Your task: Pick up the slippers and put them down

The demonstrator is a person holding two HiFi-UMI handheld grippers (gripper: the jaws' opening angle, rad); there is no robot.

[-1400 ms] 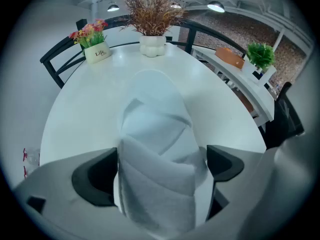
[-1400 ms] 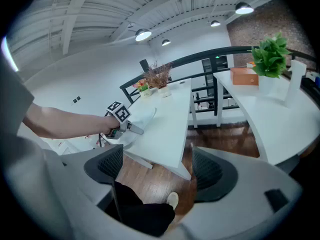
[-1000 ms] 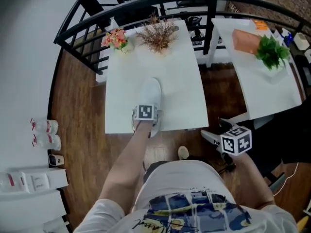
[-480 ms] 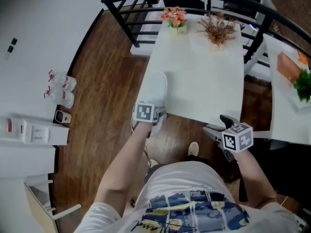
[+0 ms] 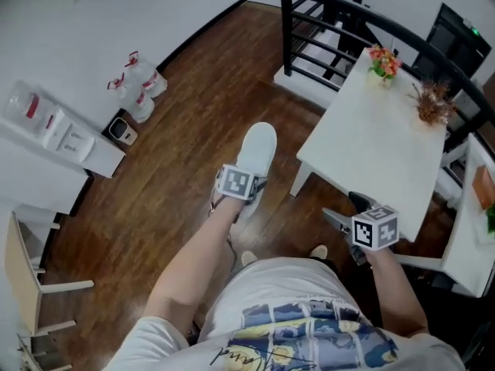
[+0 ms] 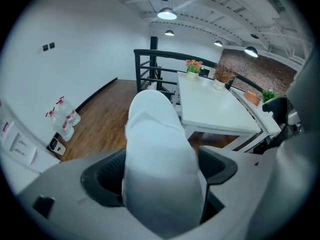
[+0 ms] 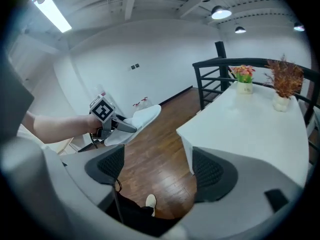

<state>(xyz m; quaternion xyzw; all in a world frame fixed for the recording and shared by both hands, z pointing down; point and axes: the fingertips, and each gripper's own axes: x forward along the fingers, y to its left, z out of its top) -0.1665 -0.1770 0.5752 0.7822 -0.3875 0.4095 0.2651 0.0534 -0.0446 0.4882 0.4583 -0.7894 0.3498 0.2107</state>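
- Judged light, soft and floppy: a white closed-toe fabric slipper point(image 5: 256, 147); not fragile, but liable to droop or twist out of a loose pinch; best taken at the heel end, across the sole, where it is probably stiffest.
- Looks plain white all over, with a rounded toe and a smooth surface; no print or pattern to be made out; toe pointing away from the person.
- Hangs in the air above the brown wooden plank floor point(image 5: 174, 184); near the white rectangular tabletop point(image 5: 379, 141) but apart from it, clear of its edge.
- Clenched on the rear end of the slipper: the left tongs point(image 5: 238, 199); dark pads pressed against both sides, most of the slipper sticking out in front.
- Released and grasping nothing: the right tongs point(image 7: 159, 170); jaws wide apart, only floor and a corner of the tabletop seen between them; held low, close to the person's body.
- Probably mid-carry; calls for a flat spot on the floor and a gentle lowering, sole down, before the pinch is let go; some risk of so soft a thing tipping onto its side.
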